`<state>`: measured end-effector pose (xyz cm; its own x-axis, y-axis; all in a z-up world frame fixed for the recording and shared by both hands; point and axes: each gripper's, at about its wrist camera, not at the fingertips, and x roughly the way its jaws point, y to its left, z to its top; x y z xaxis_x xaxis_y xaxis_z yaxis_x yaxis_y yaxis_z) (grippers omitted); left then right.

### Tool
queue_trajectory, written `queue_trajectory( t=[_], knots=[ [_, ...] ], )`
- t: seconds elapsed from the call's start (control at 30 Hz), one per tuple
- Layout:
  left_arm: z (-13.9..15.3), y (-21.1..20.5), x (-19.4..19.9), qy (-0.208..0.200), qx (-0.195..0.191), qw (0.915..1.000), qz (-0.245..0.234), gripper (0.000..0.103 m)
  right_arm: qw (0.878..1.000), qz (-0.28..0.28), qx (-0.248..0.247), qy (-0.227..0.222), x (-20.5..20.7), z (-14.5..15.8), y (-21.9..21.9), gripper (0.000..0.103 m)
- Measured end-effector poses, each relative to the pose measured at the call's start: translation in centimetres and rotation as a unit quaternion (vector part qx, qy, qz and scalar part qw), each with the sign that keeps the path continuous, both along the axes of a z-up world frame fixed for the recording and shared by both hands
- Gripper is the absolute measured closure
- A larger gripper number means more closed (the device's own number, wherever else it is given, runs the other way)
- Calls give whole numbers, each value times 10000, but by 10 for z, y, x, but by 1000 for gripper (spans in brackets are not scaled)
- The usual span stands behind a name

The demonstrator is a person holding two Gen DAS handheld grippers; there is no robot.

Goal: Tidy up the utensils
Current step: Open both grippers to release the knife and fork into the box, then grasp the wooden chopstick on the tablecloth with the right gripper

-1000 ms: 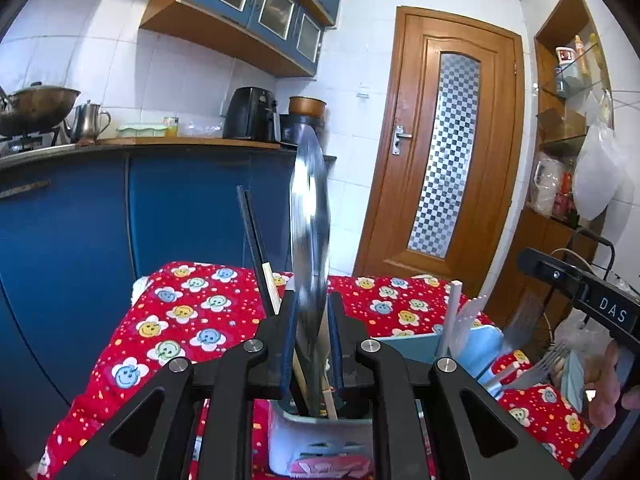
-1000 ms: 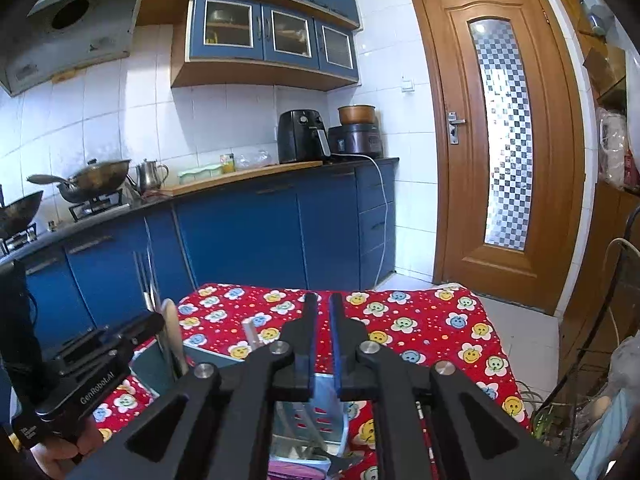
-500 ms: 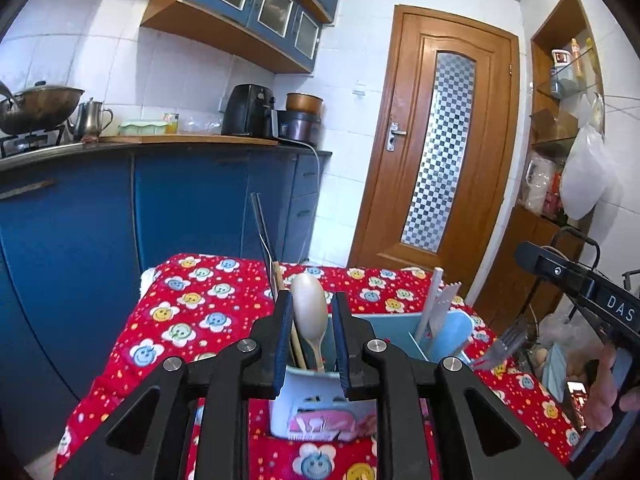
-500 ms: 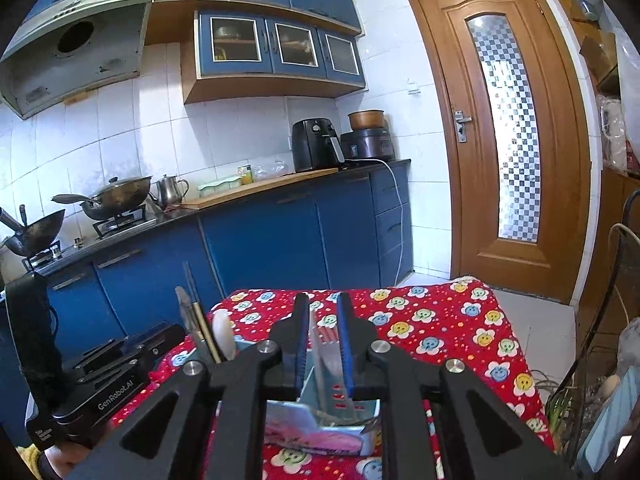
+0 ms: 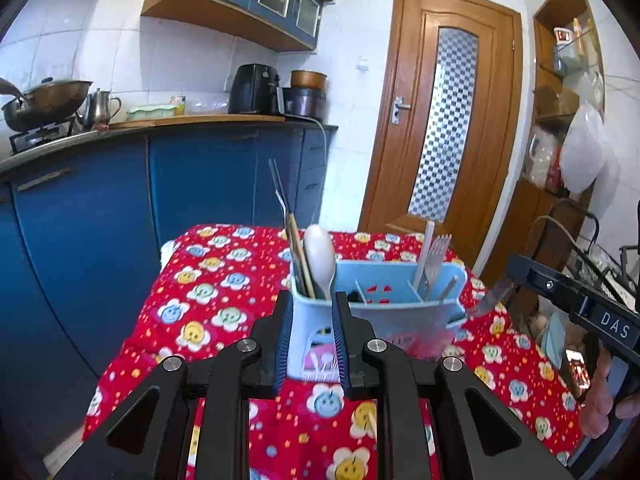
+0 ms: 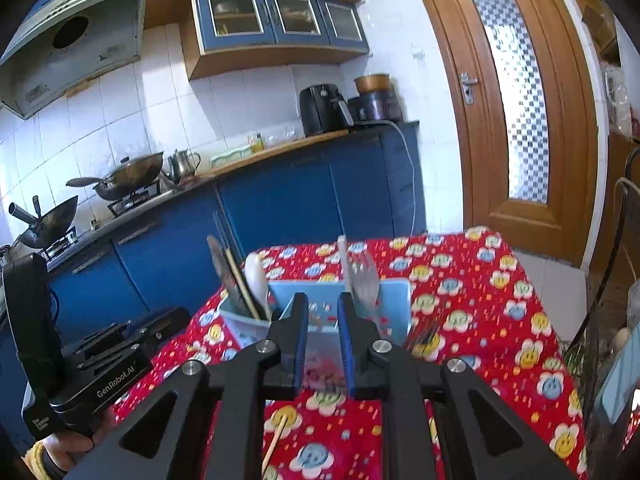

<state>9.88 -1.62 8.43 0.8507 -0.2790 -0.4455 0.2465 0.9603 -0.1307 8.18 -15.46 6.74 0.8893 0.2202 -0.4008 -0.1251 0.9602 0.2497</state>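
Observation:
A light blue utensil holder (image 5: pixel 400 304) stands on the red flowered tablecloth (image 5: pixel 208 292). Its left compartment holds a white spoon (image 5: pixel 320 260), chopsticks (image 5: pixel 298 256) and a metal knife. Its right compartment holds a fork (image 5: pixel 436 256) and a white stick. My left gripper (image 5: pixel 311 340) is open and empty, just short of the holder. In the right wrist view the holder (image 6: pixel 316 320) sits just beyond my right gripper (image 6: pixel 322 340), which is open and empty. A fork (image 6: pixel 366 280) and the spoon (image 6: pixel 258 280) stand in it. A single chopstick (image 6: pixel 276 440) lies on the cloth below the fingers.
Blue kitchen cabinets (image 5: pixel 100 208) and a counter with woks stand behind the table. A wooden door (image 5: pixel 448 120) is at the far right. The other hand-held unit (image 5: pixel 580 312) shows at the right, and a fork (image 6: pixel 424 336) lies beside the holder.
My left gripper let go of the metal knife into the holder and drew back. Both grippers pulled back from the holder, so the whole holder now shows.

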Motion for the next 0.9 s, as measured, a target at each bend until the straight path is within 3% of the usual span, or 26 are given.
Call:
queue_trajectory(
  t=[0.5,0.9],
  knots=[
    [-16,15,-28,624,338,9975,39,83,9939,358,13,1042,-12,-38,28,84],
    [-40,38,-30,1068,355,9935,144,83,9711,804,-120,2244,1,-82,60,83]
  ],
)
